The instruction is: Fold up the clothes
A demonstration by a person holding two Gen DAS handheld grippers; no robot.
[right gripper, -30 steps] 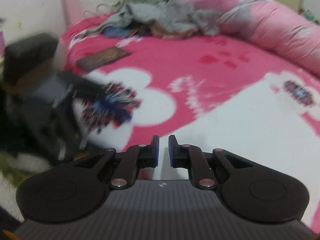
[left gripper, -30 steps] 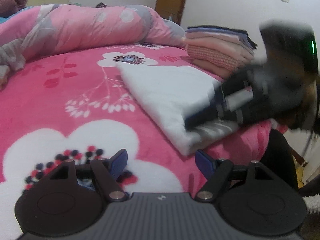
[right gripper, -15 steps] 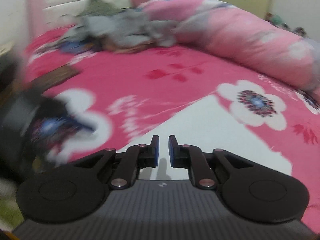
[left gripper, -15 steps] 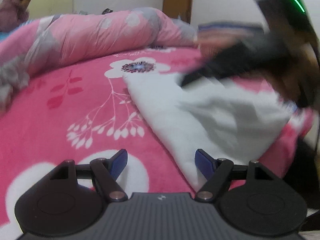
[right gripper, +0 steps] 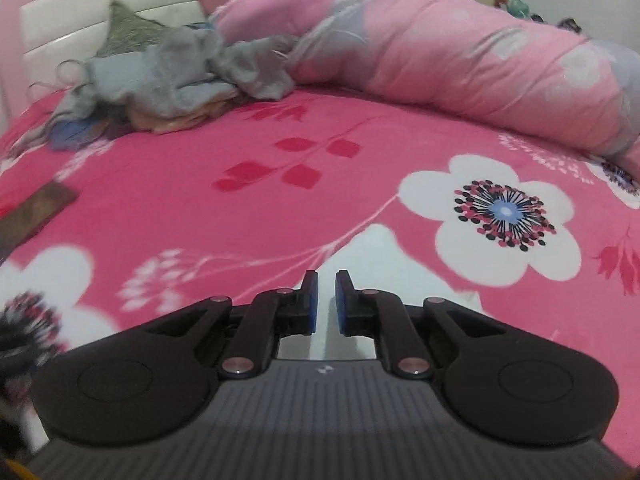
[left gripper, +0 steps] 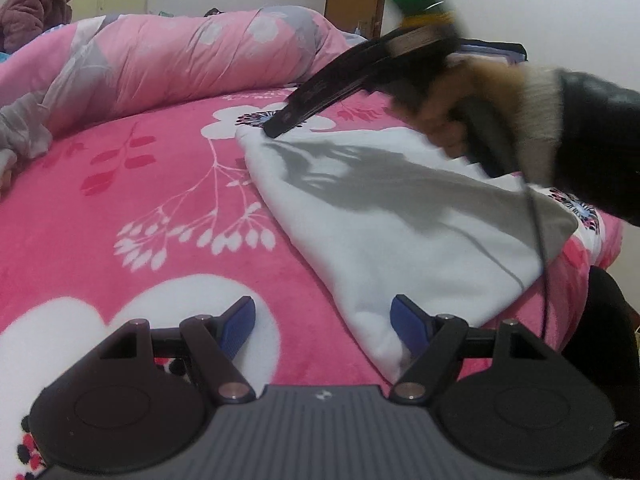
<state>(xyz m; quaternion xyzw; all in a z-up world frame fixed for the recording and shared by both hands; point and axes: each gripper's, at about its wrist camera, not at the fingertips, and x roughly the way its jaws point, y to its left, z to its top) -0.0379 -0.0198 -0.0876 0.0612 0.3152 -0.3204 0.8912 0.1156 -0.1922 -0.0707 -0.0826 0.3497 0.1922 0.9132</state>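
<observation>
White garment folded flat on the pink floral bedspread

We see the white garment (left gripper: 400,236) lying folded into a flat, roughly rectangular slab on the bedspread (left gripper: 132,208), near the bed's right edge in the left wrist view, one corner reaching toward us and the far corner beside a white printed flower. Its surface is smooth, with a dark shadow across the upper part. In the right wrist view only a pale strip (right gripper: 372,252) shows.
</observation>
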